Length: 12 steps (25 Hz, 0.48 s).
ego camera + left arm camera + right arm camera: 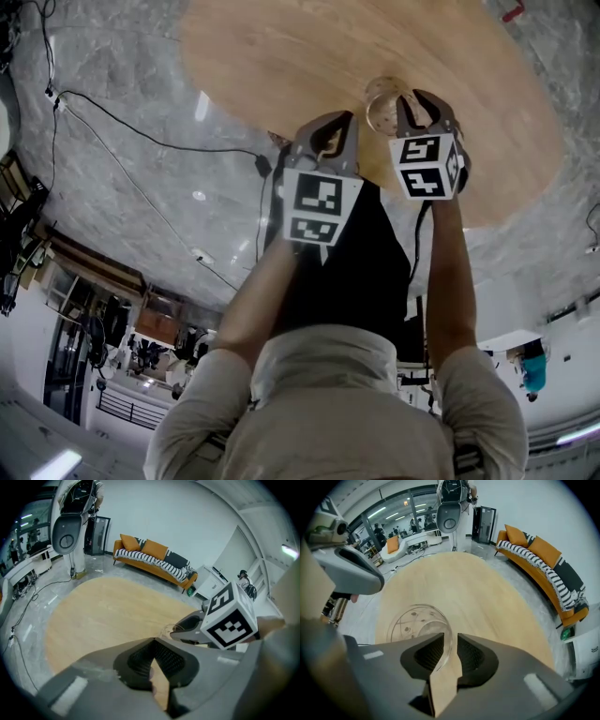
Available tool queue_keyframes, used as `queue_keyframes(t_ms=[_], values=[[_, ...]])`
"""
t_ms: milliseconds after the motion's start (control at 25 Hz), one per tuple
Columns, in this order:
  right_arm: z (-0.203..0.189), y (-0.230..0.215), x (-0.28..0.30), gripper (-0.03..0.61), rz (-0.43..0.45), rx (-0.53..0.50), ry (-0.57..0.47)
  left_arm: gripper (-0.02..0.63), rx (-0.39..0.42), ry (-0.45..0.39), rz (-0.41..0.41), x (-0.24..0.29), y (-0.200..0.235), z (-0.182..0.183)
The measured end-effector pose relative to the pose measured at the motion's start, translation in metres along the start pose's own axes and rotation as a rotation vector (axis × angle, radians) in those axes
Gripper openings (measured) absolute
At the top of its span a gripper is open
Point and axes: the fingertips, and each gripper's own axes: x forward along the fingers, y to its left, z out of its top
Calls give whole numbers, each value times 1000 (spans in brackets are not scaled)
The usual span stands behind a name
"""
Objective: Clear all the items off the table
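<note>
Glass bowl (382, 101) is seen as the only item on the round wooden table (281, 47), set near the edge closest to the person. In the right gripper view its thin wall (417, 623) is pinched between the jaws of the right gripper (450, 644), one pad inside the rim, one outside. The left gripper (153, 641) is pressed together w/ nothing between the jaws, and is held just beside the right one (420, 105), over the table edge.

Step in hand is judged to be the lift-off. A rim pinch on clear glass is likely slippery, so the grip is best held firm but not squeezed harder, the bowl raised straight up and level – no twisting about the pinch pt. The empty left gripper could be brought under or against the far wall as backup.

Room is ample: bare tabletop ahead and to both sides, the near edge close by, so a short carry toward the person should clear it. Cables (141, 131) are strung across the floor at left; a sofa (548, 569) stands well apart.
</note>
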Motion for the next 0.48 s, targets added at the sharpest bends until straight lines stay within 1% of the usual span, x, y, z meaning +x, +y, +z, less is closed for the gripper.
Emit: queue_keyframes(t_ms=[280, 480], values=[[-3, 0, 16, 92, -1, -26, 49, 20, -32, 9, 11, -1, 6, -6], [-4, 1, 26, 89, 2, -51, 66, 21, -37, 10, 16, 0, 9, -9]])
